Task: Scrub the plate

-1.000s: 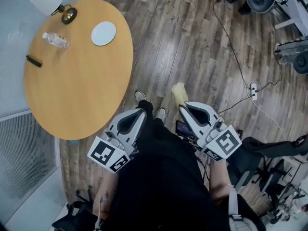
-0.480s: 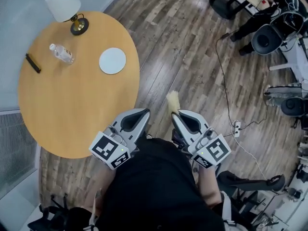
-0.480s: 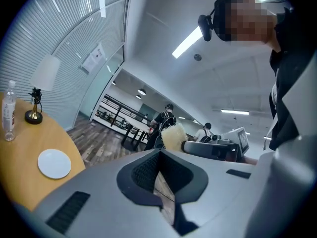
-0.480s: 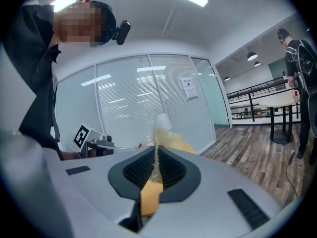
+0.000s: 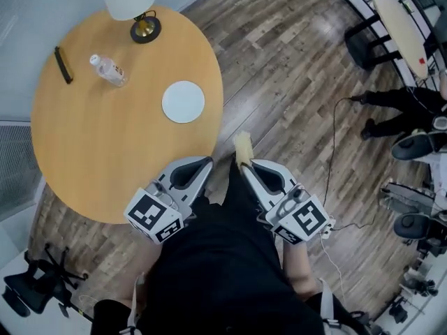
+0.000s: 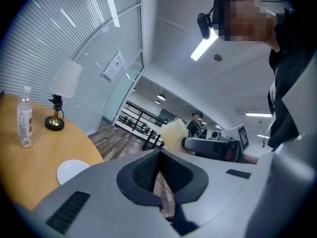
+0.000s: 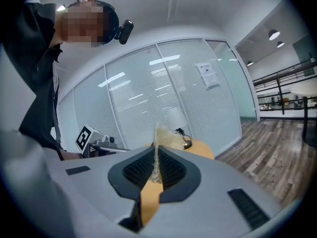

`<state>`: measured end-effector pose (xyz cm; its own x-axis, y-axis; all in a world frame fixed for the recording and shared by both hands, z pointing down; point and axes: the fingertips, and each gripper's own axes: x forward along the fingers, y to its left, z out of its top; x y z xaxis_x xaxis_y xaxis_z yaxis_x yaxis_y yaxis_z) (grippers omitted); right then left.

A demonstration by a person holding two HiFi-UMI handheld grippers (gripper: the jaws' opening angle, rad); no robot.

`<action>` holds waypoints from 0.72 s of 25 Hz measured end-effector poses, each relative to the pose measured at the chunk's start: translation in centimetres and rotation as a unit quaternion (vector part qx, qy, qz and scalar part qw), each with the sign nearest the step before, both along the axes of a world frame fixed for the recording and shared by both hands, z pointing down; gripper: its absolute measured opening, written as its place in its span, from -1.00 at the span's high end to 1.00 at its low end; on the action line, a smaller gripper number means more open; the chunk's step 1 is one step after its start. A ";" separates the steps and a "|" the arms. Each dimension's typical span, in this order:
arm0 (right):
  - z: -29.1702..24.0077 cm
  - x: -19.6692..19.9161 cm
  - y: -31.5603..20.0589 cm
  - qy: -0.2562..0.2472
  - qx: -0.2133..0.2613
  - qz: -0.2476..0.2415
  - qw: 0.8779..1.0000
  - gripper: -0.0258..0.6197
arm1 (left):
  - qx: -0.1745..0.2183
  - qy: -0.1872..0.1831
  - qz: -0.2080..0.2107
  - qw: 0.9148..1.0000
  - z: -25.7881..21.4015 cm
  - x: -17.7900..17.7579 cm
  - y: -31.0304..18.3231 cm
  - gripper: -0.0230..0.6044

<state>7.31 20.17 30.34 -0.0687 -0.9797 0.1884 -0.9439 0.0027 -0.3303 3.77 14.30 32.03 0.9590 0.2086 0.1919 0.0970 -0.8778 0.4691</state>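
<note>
A white plate (image 5: 184, 101) lies empty near the right edge of the round wooden table (image 5: 105, 159); it also shows in the left gripper view as the plate (image 6: 73, 171). Both grippers are held close to the person's body, off the table over the wooden floor. My right gripper (image 5: 246, 166) is shut on a pale yellow scrubbing pad (image 5: 242, 147), whose fibrous edge (image 7: 166, 139) sticks up between the jaws. My left gripper (image 5: 206, 162) is shut with nothing in it. The plate lies ahead and left of both tips, apart from them.
On the table's far side stand a water bottle (image 5: 108, 70), a lamp (image 5: 136, 5) and a black bar-shaped object (image 5: 63, 64). A cable (image 5: 334, 138) runs over the floor at right. Chairs and equipment stand at the right edge, and a black chair (image 5: 28, 288) at bottom left.
The view has shifted: the table and plate now sit nearer to the grippers. Both grippers stay by the body, and the pad stays in the right one.
</note>
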 end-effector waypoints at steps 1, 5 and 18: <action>0.5 1.1 -0.7 -0.004 0.000 -0.020 1.000 0.84 | 0.002 -0.005 -0.021 1.000 0.3 0.8 -0.6 0.89; 0.9 5.7 -3.8 -0.014 0.003 -0.118 0.993 0.84 | -0.001 -0.017 -0.130 0.991 0.4 4.3 -3.2 0.89; 3.8 12.5 -8.7 0.006 -0.032 -0.360 0.932 0.84 | -0.015 -0.068 -0.351 0.934 0.5 8.2 -1.8 0.89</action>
<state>19.80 11.49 34.15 -0.7022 -0.6668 0.2495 -0.7082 0.6181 -0.3413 11.98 12.53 32.49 0.8282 -0.4556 0.3264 -0.5603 -0.6887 0.4602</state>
